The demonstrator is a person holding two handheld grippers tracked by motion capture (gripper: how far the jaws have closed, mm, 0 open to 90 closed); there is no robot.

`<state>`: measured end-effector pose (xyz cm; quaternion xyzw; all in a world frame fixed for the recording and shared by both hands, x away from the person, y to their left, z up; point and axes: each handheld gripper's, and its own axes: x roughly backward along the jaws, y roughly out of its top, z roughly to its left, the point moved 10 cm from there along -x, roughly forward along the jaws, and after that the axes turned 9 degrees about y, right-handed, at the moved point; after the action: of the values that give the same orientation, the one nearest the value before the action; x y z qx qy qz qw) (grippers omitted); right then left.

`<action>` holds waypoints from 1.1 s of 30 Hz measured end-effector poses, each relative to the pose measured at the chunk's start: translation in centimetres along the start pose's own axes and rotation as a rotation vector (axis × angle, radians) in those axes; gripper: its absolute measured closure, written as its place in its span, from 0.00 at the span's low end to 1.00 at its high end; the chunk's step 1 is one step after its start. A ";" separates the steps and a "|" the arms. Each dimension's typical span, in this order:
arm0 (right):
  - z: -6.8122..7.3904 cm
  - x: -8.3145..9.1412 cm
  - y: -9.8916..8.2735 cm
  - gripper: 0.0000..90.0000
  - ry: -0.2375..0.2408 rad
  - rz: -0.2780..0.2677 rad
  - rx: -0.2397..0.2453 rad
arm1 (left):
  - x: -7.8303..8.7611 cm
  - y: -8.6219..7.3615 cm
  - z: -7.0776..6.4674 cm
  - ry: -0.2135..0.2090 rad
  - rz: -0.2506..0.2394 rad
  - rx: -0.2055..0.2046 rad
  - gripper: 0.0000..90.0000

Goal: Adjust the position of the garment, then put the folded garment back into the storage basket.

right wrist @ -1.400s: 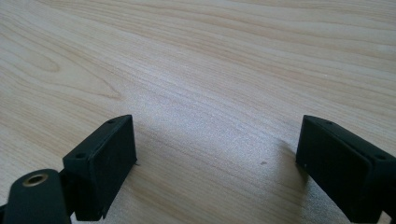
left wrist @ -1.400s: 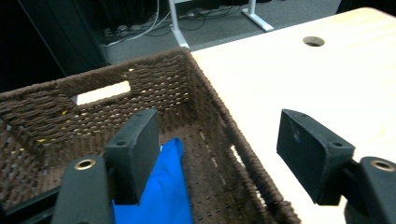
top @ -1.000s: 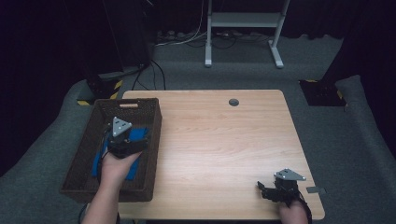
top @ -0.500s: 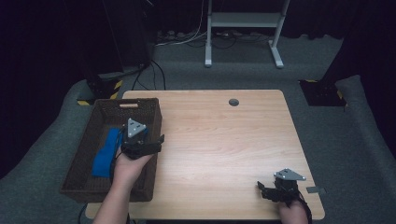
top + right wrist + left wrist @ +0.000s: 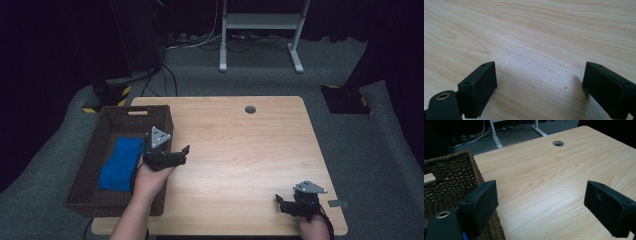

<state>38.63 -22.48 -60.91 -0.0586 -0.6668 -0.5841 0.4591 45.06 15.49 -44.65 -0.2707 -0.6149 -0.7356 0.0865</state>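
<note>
Blue cloth (image 5: 119, 163) lies flat in the basket (image 5: 92, 152); my left gripper (image 5: 176, 154) is over the table (image 5: 240, 150) w/ fingers spread, empty, having just been opening. Right gripper (image 5: 286, 204) fingers spread too, near table edge. Risk: left cable or hand snags basket rim, drags it off the edge.

The left gripper (image 5: 175, 155) and its hand are covering part of the basket's (image 5: 111, 126) right wall and an edge of the blue cloth (image 5: 118, 164) in the high view. In the left gripper view, the picture's left edge is cutting the basket off. The person's forearms are running out at the bottom edge.
</note>
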 end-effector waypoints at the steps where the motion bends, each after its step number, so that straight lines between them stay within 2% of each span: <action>1: 0.0 0.0 0.0 0.13 0.000 0.000 0.000 | -0.1 0.0 -0.2 -0.003 0.000 -0.003 0.14; 17: 0.0 0.0 0.0 0.13 0.000 0.000 0.000 | -0.6 0.4 -3.1 -0.050 -0.007 -0.039 0.14; 24: 0.0 0.0 0.0 0.13 0.000 0.000 0.000 | -0.6 0.7 -4.4 -0.074 -0.016 -0.039 0.14; 30: 0.0 0.0 0.0 0.13 0.000 0.000 0.000 | -0.7 1.0 -5.7 -0.098 -0.020 -0.043 0.14; 33: 0.0 0.0 0.0 0.13 0.000 0.000 0.000 | -0.9 1.2 -6.9 -0.119 -0.020 -0.057 0.14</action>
<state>38.63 -22.48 -60.91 -0.0588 -0.6667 -0.5842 0.4592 44.33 8.44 -44.77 -0.3103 -0.6005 -0.7362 0.0349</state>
